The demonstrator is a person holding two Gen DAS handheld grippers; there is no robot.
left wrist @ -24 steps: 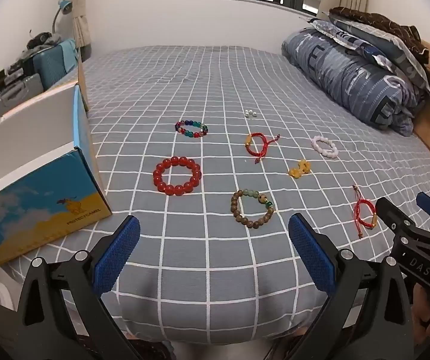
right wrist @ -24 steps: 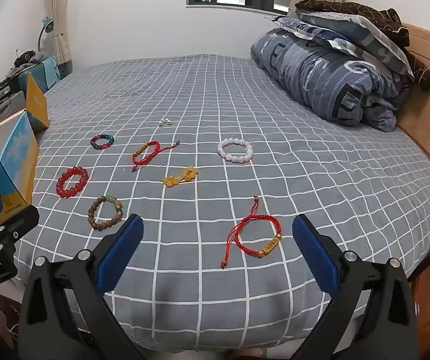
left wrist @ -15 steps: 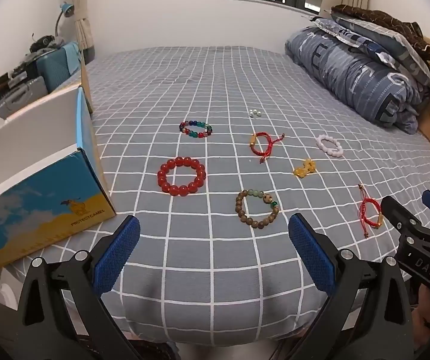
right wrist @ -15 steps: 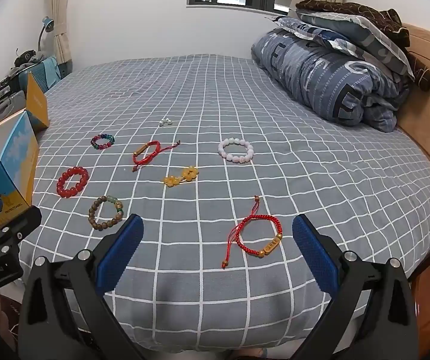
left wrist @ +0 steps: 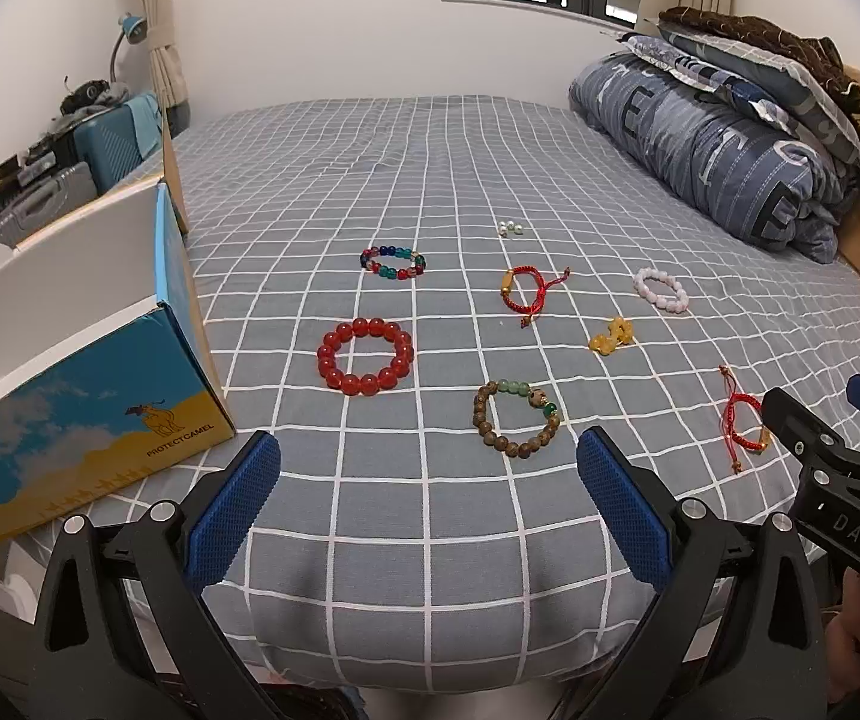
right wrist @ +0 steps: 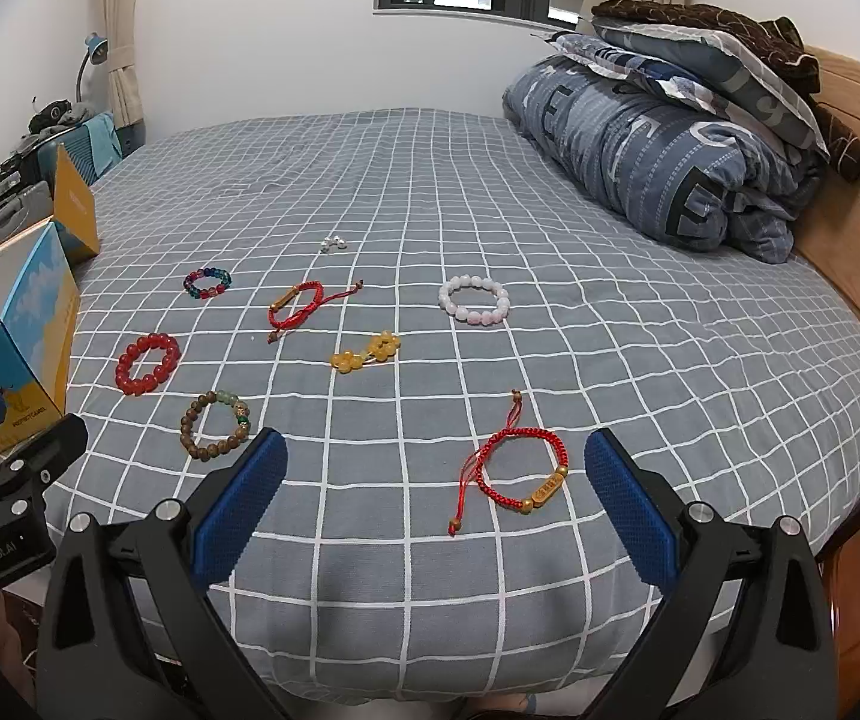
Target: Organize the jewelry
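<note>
Several bracelets lie on the grey checked bed. A red bead bracelet and a brown wooden bead bracelet lie just ahead of my left gripper, which is open and empty. A red cord bracelet with a gold bar lies just ahead of my right gripper, open and empty. Farther off lie a multicolour bead bracelet, a second red cord bracelet, a white bead bracelet, a yellow bead piece and small pearls.
An open blue and yellow cardboard box stands at the bed's left edge. A rolled blue duvet and pillows lie at the right by the wooden headboard. Suitcases stand beyond the box.
The left view has shifted slightly, with the jewelry a little further right and lower in frame. The right view is nearly unchanged. Both grippers stay open.
</note>
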